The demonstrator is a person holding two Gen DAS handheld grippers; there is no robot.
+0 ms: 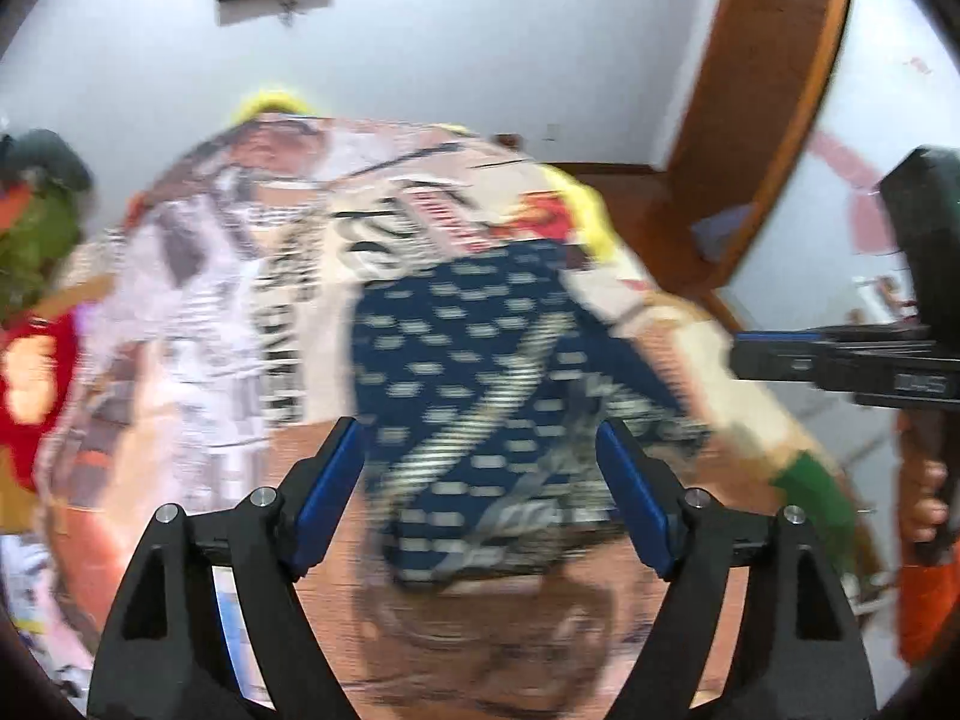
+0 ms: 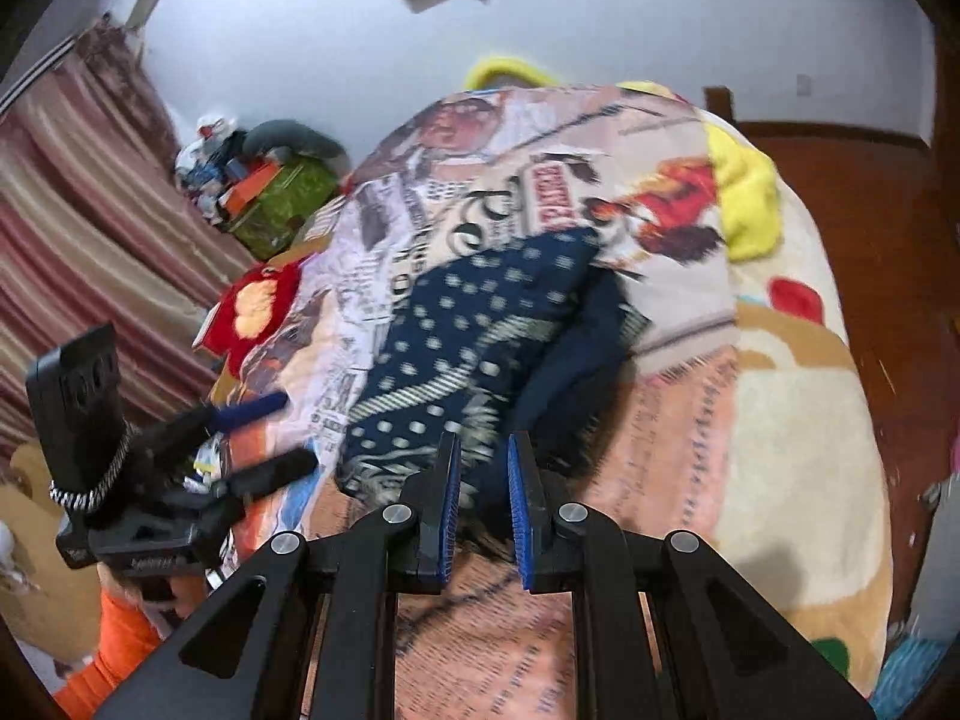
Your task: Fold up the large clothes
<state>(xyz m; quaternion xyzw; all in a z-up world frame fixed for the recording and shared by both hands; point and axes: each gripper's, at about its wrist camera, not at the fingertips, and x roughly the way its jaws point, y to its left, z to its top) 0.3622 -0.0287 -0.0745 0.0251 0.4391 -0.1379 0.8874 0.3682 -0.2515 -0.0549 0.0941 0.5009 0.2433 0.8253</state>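
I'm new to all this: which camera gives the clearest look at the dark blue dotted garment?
The right wrist view: the blue dotted garment looks fairly sharp there. The left wrist view shows it too, but smeared by blur.

I see a bed cover [image 2: 672,138] with pictures, a yellow pillow [image 2: 744,192], striped curtains [image 2: 78,192] and a green box [image 2: 288,204].

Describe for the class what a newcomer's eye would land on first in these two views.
First comes the navy garment with pale dots, lying rumpled in the middle of a bed covered by a busy newspaper-print blanket. Next, the left hand-held gripper stands with its blue pads wide apart above the garment, nothing between them. A bright yellow plush cloth peeks out at the bed's far right edge.
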